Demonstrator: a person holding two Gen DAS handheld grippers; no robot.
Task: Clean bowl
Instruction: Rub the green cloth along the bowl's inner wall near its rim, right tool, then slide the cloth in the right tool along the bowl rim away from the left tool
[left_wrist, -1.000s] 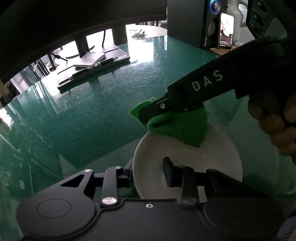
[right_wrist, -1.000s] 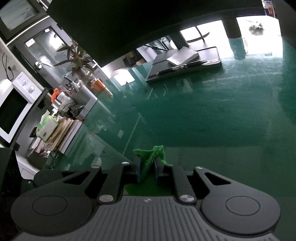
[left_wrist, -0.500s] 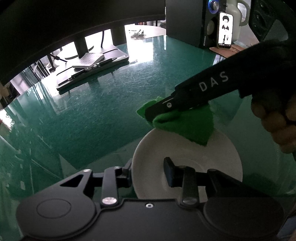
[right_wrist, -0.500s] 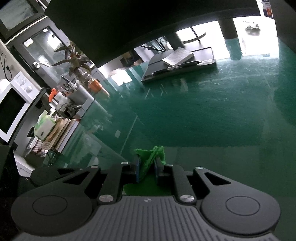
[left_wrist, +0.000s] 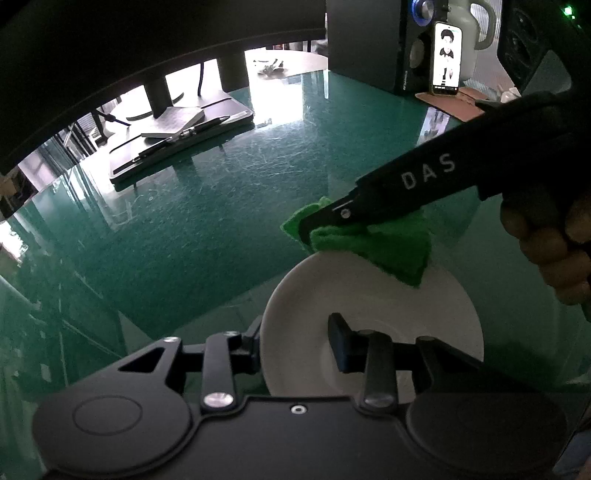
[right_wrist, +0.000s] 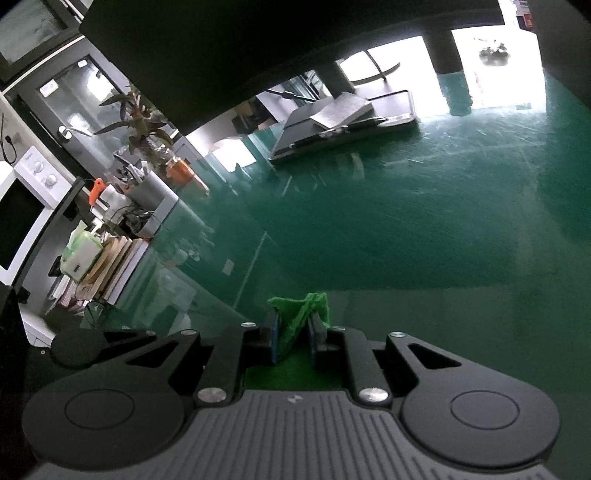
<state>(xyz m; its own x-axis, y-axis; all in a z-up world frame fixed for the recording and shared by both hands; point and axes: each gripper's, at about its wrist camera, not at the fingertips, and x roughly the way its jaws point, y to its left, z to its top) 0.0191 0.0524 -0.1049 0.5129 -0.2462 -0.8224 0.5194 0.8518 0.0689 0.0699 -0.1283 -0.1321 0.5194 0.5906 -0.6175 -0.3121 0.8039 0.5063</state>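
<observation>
Cloth (left_wrist: 391, 247): we have slid it up to the bowl's (left_wrist: 369, 295) far rim; wiping underway.
Right gripper (right_wrist: 293, 328): clamps it.
Left gripper (left_wrist: 295, 345): pinches the near rim.

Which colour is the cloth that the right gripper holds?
Bright green cloth, clearest in the left wrist view.

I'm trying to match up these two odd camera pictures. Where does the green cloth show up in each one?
Left wrist view: the green cloth sits right of centre, pinched in the right gripper, draped at the far rim of the white bowl.
Right wrist view: the cloth is low in the middle, between that gripper's own fingers.
Shared landmark: the black tray with a notebook on the green table.
</observation>
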